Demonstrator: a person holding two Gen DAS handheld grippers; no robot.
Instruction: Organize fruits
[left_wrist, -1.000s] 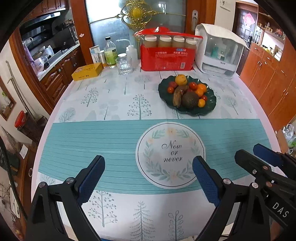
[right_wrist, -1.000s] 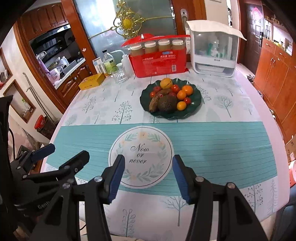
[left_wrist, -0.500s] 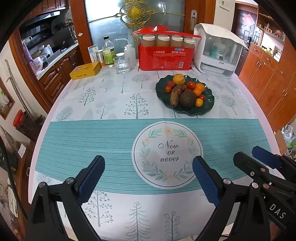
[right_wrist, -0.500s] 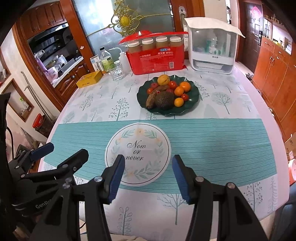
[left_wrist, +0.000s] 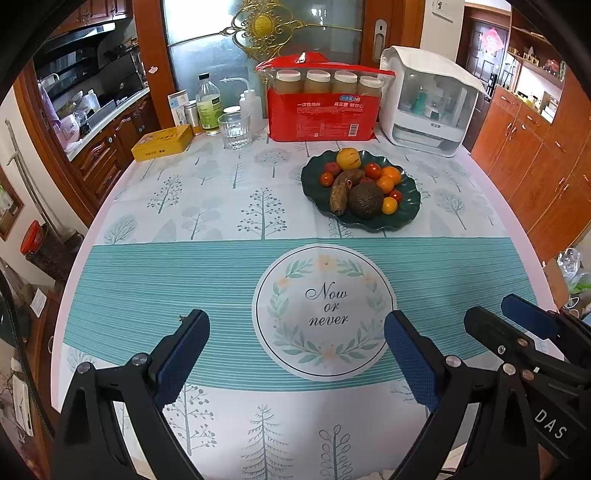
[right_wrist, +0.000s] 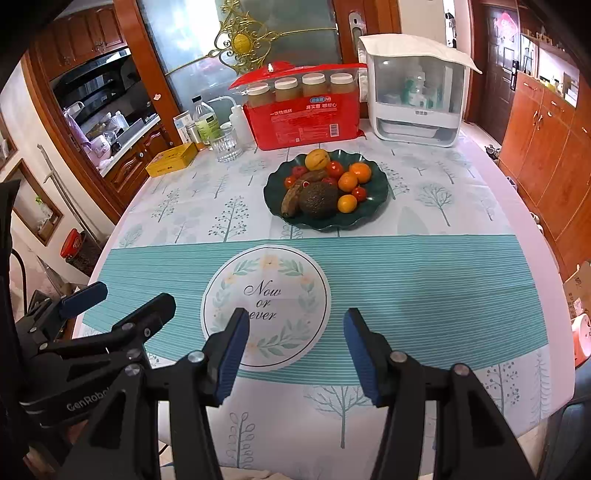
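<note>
A dark green wavy plate (left_wrist: 408, 218) (right_wrist: 373, 210) stands past the middle of the table. It holds a dark avocado (left_wrist: 365, 199) (right_wrist: 318, 199), a brown banana (left_wrist: 341, 190) (right_wrist: 295, 192), a yellow fruit (left_wrist: 349, 157) (right_wrist: 317, 159), oranges (left_wrist: 390, 174) (right_wrist: 360, 172) and several small tomatoes. My left gripper (left_wrist: 295, 354) is open and empty above the near part of the table. My right gripper (right_wrist: 295, 350) is open and empty to its right; it also shows in the left wrist view (left_wrist: 509, 325).
A round "Now or never" print (left_wrist: 325, 310) lies on the tablecloth before the grippers. At the back stand a red package of cups (left_wrist: 323, 103), a white appliance (left_wrist: 428, 99), a glass (left_wrist: 234, 129), bottles (left_wrist: 208, 103) and a yellow tin (left_wrist: 162, 142).
Both grippers have drawn back a little toward the near table edge, so the plate looks farther away. Nothing on the table has moved.
</note>
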